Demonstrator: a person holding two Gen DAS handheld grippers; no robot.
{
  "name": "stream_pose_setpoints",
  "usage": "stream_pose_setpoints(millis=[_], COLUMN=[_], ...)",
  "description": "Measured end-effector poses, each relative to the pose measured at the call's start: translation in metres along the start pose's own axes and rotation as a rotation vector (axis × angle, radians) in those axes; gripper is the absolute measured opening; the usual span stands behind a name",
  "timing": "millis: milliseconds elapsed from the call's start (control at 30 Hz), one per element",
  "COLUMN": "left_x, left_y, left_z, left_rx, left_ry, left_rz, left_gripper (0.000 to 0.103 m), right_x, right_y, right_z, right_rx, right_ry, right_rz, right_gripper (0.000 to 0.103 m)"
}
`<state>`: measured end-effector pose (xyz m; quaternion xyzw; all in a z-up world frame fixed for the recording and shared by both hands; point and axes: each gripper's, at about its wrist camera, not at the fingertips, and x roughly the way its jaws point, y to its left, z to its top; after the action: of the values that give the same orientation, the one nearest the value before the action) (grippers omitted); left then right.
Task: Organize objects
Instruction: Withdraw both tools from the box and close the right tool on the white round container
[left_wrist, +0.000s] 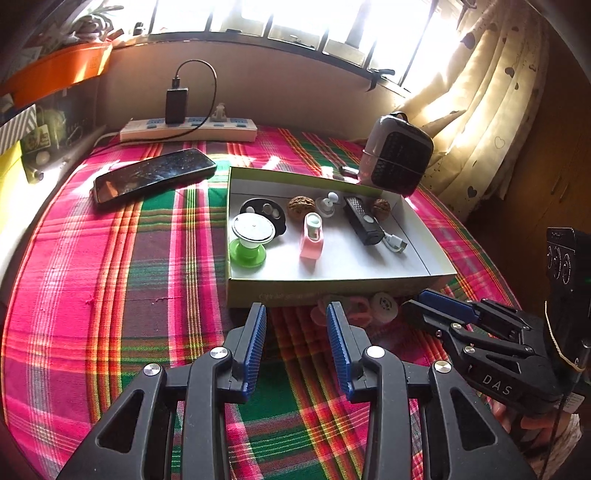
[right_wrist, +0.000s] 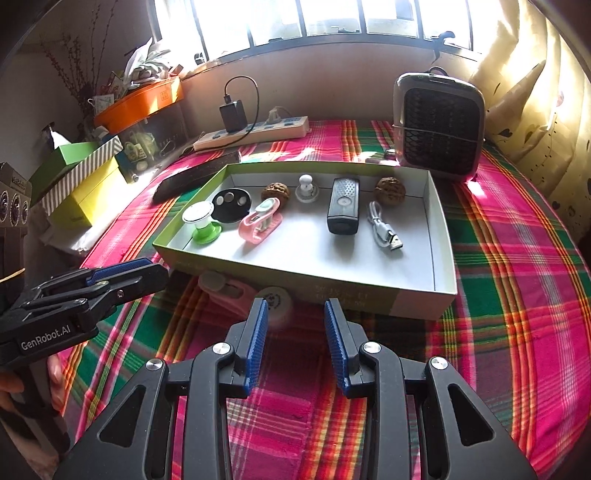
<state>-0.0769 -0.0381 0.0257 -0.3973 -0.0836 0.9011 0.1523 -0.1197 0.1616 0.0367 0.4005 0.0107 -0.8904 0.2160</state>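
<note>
A shallow cardboard tray (right_wrist: 441, 236) with a white floor sits mid-frame in both wrist views, on a table under a pink, green and orange plaid cloth (right_wrist: 517, 280). Inside it, from the left of the right wrist view: a green-footed white spool (right_wrist: 202, 220), a black oval disc (right_wrist: 232, 205) with pale spots, a pink clip-like holder (right_wrist: 258, 221), a walnut (right_wrist: 275, 192), a small white knob (right_wrist: 306, 187), a black rectangular light (right_wrist: 343, 210), a coiled white USB cable (right_wrist: 384, 227) and a second walnut (right_wrist: 390, 191).

Outside the tray, touching or just beside its near wall, lie a second pink holder (right_wrist: 227, 291) and a round white disc (right_wrist: 275, 301) (its printing is too small to read).

The left gripper (left_wrist: 296, 314) hovers low in the left wrist view over bare cloth, fingers apart with nothing between them. The right gripper (right_wrist: 295, 310) sits likewise at the bottom of its own view, fingers parted and empty, the white disc just beyond its left fingertip.

Behind the tray, a dark phone (left_wrist: 153, 175) lies at the upper left of the left wrist view, a power strip (left_wrist: 188, 129) with a black charger stands along the wall, and a small grey fan heater (right_wrist: 437, 125) stands at upper right.
</note>
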Motion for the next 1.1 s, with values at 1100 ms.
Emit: stream_pose_setpoints(millis=[1100], left_x=[0.002], left_y=[0.013], left_z=[-0.008], left_rx=[-0.033], left_ry=[0.013], left_rz=[-0.1], left_gripper=[0.033], right_x=[0.017], right_y=[0.014], right_z=[-0.002], right_rx=[0.08], right_ry=[0.023], right_rz=[-0.123], right_gripper=[0.037])
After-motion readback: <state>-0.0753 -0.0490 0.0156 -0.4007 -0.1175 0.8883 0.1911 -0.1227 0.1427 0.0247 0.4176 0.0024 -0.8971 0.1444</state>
